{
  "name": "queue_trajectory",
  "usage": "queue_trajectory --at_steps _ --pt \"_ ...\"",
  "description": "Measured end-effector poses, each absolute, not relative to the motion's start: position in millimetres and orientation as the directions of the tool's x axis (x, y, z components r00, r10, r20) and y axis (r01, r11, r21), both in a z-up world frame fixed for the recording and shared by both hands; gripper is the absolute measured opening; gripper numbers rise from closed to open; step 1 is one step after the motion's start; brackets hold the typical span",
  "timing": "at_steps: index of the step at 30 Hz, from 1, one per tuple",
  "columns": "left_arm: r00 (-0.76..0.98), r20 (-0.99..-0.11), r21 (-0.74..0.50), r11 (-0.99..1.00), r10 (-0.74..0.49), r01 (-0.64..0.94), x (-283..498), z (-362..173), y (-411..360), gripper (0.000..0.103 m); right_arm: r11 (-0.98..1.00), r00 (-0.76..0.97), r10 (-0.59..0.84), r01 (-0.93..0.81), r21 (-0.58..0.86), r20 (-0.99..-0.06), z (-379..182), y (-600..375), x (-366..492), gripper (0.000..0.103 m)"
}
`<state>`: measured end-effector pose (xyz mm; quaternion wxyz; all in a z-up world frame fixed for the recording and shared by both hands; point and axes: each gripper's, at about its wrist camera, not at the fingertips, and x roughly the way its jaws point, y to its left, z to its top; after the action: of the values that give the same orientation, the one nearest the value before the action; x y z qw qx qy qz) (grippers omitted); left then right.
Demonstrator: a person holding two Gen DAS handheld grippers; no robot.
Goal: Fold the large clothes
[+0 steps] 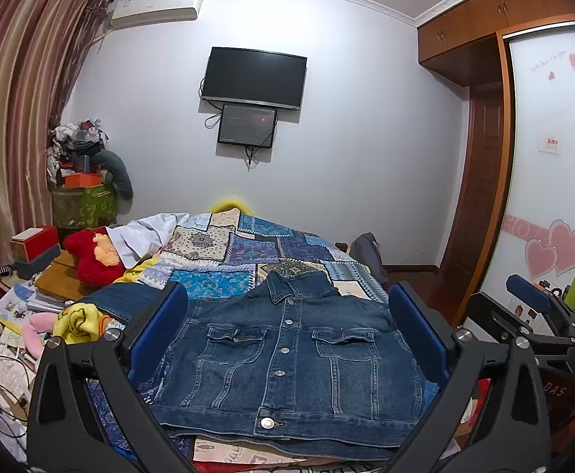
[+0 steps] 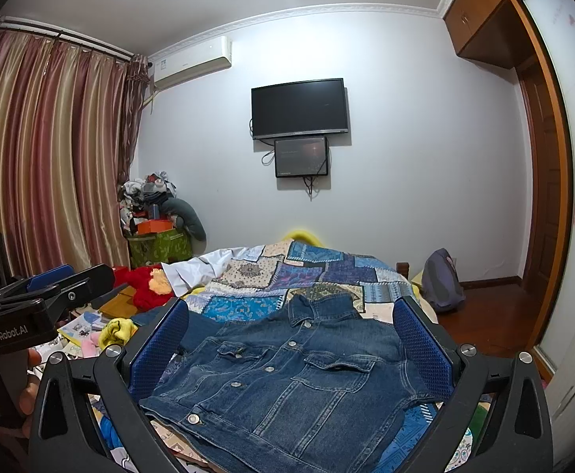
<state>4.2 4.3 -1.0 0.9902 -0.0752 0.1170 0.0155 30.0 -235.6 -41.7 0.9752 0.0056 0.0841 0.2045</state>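
A dark blue denim jacket (image 1: 287, 358) lies front up and buttoned on the patchwork bedspread (image 1: 224, 252), collar toward the far wall. One sleeve (image 1: 122, 299) sticks out to the left in the left wrist view; the right sleeve seems tucked under. My left gripper (image 1: 287, 339) hovers open above the jacket's near half, its blue pads wide apart and holding nothing. My right gripper (image 2: 289, 354) is also open over the jacket (image 2: 287, 386), empty. The right gripper (image 1: 540, 315) shows at the right edge of the left wrist view, the left gripper (image 2: 51, 287) at the left edge of the right wrist view.
A red plush toy (image 1: 94, 256), a yellow cloth (image 1: 78, 323), books and boxes crowd the bed's left side. A white garment (image 1: 141, 236) lies on the far left of the bed. A grey backpack (image 2: 441, 287) stands on the wooden floor at right, by the wardrobe (image 1: 555, 181).
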Motion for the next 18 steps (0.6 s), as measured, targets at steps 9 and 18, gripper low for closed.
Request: queue_trajectory --at_steps 9,18 --pt "0.972 -0.235 -0.143 0.989 0.013 -0.048 4.9 -1.2 4.2 0.103 0.916 0.902 0.4 -0.398 0.047 -0.163 -42.4 -236.2 30.9 0.103" --pt "0.972 -0.235 -0.145 0.988 0.011 -0.046 5.3 -2.1 3.3 0.103 0.916 0.902 0.4 -0.397 0.048 -0.162 -40.1 -237.1 29.4 0.103"
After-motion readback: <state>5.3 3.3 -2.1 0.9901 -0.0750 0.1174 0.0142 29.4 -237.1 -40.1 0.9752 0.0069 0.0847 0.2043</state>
